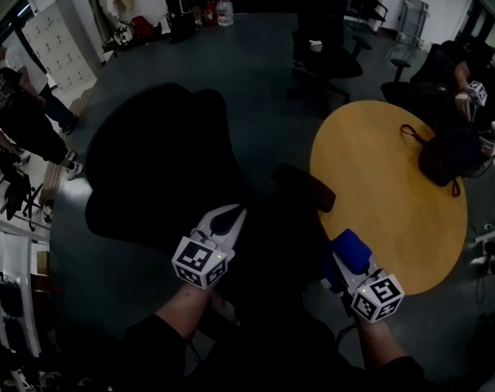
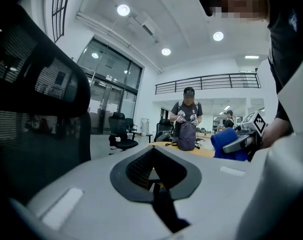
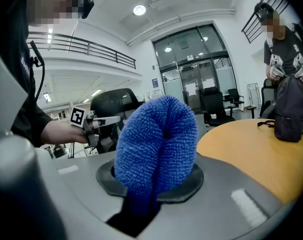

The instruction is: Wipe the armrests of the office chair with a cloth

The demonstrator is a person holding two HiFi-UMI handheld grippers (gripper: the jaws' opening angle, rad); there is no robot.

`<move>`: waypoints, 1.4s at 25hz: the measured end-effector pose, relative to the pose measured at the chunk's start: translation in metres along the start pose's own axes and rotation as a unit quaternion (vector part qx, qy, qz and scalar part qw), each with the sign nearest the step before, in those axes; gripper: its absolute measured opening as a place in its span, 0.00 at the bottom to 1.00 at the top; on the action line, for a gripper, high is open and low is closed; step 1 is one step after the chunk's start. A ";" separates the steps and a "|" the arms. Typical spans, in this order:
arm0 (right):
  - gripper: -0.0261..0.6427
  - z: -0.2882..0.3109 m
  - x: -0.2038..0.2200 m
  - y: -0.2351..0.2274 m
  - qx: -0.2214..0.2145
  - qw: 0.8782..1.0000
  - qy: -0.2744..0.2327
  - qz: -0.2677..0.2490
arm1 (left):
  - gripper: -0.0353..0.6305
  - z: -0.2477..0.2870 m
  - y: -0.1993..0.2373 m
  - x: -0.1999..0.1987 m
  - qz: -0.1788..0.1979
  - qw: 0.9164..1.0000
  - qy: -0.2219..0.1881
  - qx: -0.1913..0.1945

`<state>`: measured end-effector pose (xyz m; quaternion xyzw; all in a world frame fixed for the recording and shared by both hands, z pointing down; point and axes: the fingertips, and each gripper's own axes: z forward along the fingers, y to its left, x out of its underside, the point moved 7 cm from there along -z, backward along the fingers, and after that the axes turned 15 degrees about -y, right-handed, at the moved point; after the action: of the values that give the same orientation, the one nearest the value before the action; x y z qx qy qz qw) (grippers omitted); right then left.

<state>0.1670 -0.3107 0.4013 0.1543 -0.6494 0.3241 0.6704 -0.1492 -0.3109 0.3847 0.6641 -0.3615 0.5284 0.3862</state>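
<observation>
We grip the blue cloth (image 3: pixel 156 144) bunched tight in our right gripper (image 1: pixel 342 261), near the armrest (image 1: pixel 305 188) of the office chair (image 1: pixel 162 166), our left gripper (image 1: pixel 231 216) closed on nothing, and we judge the cloth light, soft and floppy, best pinched at its fold.

right tool (image 3: pixel 150 184) clamped on blue cloth (image 3: pixel 156 139) | yellow table (image 3: pixel 241 144) right | left tool (image 3: pixel 99 120) left
</observation>
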 end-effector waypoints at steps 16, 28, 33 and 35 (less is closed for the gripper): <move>0.19 0.106 0.035 -0.161 0.016 0.998 0.046 -0.028 | 0.08 0.114 0.079 0.143 -0.026 0.993 0.106 -0.043; 0.19 0.164 0.075 -0.197 -0.019 0.993 0.111 -0.042 | 0.08 0.149 0.098 0.214 -0.046 0.985 0.161 -0.051; 0.19 0.183 0.083 -0.199 -0.047 0.989 0.129 -0.051 | 0.08 0.153 0.096 0.219 -0.056 0.985 0.157 -0.054; 0.19 0.192 0.084 -0.197 -0.060 0.988 0.132 -0.057 | 0.08 0.155 0.096 0.220 -0.057 0.985 0.156 -0.054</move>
<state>0.1393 -0.5581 0.5460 0.1065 -0.5637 0.2629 0.7757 -0.1295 -0.5073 0.5905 0.5711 -0.2867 0.5822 0.5028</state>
